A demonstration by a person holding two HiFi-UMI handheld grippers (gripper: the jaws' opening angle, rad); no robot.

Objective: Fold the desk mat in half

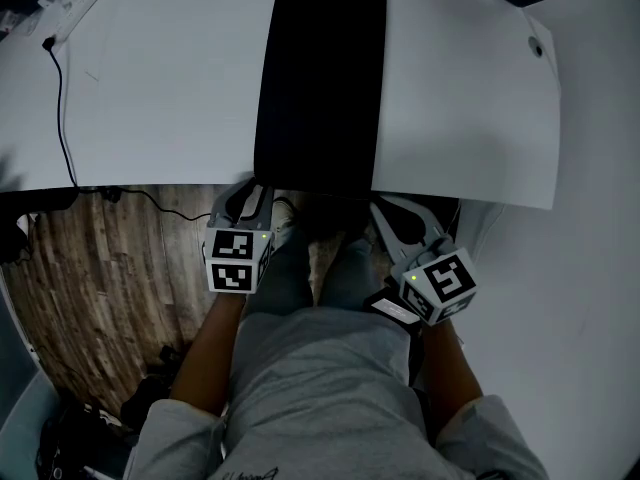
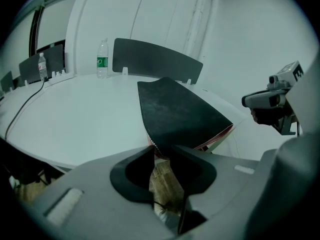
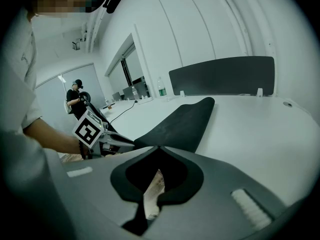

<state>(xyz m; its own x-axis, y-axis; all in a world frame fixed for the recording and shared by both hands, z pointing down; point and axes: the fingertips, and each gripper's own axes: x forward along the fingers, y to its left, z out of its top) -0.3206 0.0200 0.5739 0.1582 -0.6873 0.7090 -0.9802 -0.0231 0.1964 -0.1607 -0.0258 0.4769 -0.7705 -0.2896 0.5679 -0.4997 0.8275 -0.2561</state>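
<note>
Head view: 1 desk [image 1: 150, 88]; 1 black desk mat [image 1: 320, 78] lying on it, near end at desk edge. 2 grippers at its near corners: left gripper [image 1: 258, 190], right gripper [image 1: 380, 205].
Left gripper view: jaws part open, mat corner at tips, not pinched. 2 bottles [image 2: 102, 59] on desk.
Right gripper view: jaws together at mat edge; hold unclear.

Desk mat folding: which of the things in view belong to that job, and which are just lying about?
Part of the job:
desk mat
left hand-held gripper
right hand-held gripper
table under the mat

Just lying about:
water bottle
cable
divider panel
</note>
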